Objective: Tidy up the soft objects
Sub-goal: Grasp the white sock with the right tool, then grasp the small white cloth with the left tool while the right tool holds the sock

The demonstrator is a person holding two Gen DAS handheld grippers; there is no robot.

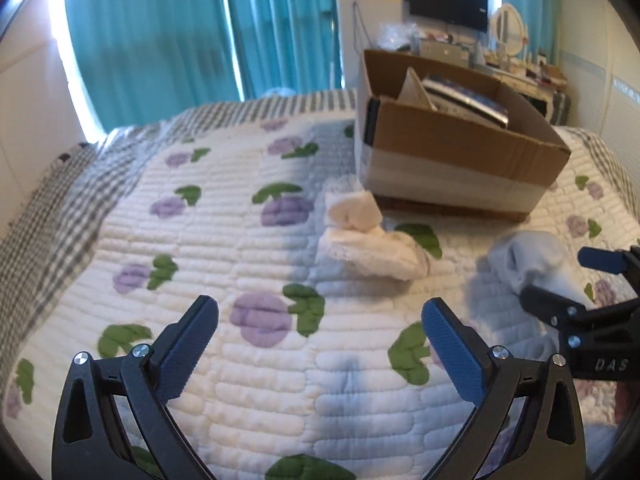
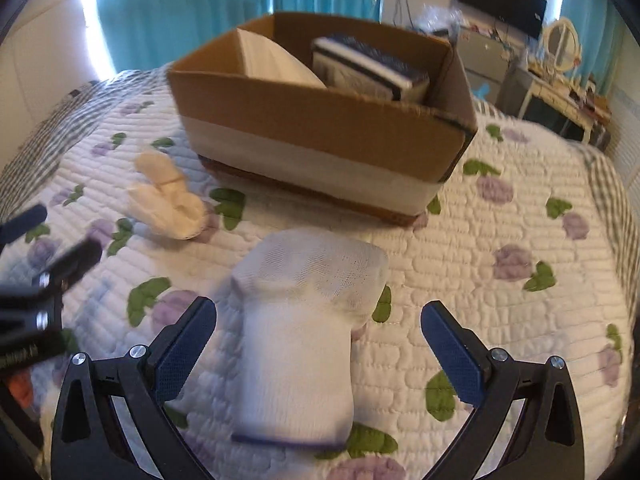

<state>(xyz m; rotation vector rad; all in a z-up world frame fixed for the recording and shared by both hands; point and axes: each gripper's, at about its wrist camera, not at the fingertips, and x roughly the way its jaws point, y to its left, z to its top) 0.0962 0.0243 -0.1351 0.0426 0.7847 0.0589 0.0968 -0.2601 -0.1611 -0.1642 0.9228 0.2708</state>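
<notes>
Left wrist view shows the left gripper (image 1: pixel 320 344) spread wide over a quilted white bedspread (image 1: pixel 240 360) stitched in puffy ribs and printed with purple flowers and green leaves. One cream, lace-edged bundle of socks (image 1: pixel 368 240) lies at frame centre, just below the brown corrugated cardboard box (image 1: pixel 460 148) (two items stand inside, one white, one dark-edged). Right wrist view has the right gripper (image 2: pixel 319 344) released too, its blue textured pads (image 2: pixel 184 356) flanking, not touching, one white knitted sock (image 2: pixel 300 340) with a thin blue cuff stripe, lower centre.
</notes>
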